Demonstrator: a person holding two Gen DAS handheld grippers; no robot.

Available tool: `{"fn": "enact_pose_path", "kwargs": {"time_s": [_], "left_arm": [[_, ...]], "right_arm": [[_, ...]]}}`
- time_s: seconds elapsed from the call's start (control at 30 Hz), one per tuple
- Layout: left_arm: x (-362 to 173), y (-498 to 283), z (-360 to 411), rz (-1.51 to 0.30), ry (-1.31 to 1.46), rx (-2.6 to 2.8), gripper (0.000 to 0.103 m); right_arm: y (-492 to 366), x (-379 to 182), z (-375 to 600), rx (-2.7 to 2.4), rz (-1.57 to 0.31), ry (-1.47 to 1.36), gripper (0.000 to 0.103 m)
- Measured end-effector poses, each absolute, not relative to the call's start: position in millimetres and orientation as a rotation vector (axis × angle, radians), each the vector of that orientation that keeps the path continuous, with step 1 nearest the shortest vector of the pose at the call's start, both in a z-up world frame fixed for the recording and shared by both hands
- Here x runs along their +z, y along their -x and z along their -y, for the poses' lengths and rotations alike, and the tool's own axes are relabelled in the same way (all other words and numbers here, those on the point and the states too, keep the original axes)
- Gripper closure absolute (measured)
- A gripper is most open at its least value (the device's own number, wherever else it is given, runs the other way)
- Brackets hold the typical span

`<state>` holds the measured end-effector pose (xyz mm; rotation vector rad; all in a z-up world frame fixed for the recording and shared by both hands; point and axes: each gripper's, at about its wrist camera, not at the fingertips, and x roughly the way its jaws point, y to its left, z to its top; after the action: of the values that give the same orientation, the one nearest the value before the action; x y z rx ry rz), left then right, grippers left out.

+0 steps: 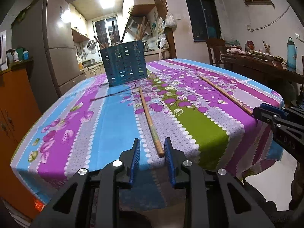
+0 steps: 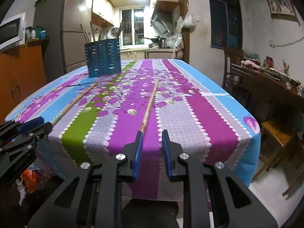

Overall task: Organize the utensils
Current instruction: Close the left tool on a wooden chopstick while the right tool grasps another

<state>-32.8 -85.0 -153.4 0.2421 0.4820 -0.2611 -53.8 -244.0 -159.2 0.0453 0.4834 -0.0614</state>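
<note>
At about eleven o'clock from the near edge of the table (image 1: pixel 117 125), toward its far left corner, stood the blue slotted utensil holder (image 1: pixel 124 62), upright and already bristling with sticks, which looked like the collecting place for the two loose chopsticks lying well apart on the patterned cloth. Each stick lay roughly lengthwise with one end toward the near edge, a lie that suited a pick-up from that side, one per hand. The left chopstick (image 1: pixel 150 119) ran from near the holder's foot down to six o'clock in the left wrist view, where its butt end sat between the blue pads of the left gripper (image 1: pixel 152 152); those jaws stood partly apart around it, the right pad just beside the wood and the left one clear of it, so the stick was bracketed rather than clamped. The right chopstick (image 2: pixel 151 104) pointed toward twelve o'clock in the right wrist view, and its near end met the left pad of the right gripper (image 2: pixel 151 142), whose jaws were narrowed but with a gap showing; whether that tip lay inside the gap or just beside the pad could not be told. Both grippers sat low at the table's near edge, angled gently downward along their sticks, side by side.
</note>
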Motion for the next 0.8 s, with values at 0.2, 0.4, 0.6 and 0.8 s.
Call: {"fn": "enact_pose_path", "kwargs": {"time_s": [0.2,0.4,0.6,0.8], "left_arm": [[-155.1,32.3,85.8,-0.474,-0.24,-0.262,0.075],[-156.7,32.3,86.0,-0.464,-0.227,-0.26,0.075],[-158.4,34.9,82.6,-0.458,-0.193,-0.265,0.076],[-160.2,42.1,86.0,-0.445,-0.202,-0.286,0.092]], "right_arm": [[59.9,-155.9,239.7,-0.069,-0.434,-0.027,0.084],[50.5,-159.9,234.8,-0.055,-0.444,-0.012,0.084],[48.1,-167.5,227.9,-0.088,-0.407,0.033,0.084],[48.9,-169.0,227.1,-0.104,-0.394,0.017,0.084]]}}
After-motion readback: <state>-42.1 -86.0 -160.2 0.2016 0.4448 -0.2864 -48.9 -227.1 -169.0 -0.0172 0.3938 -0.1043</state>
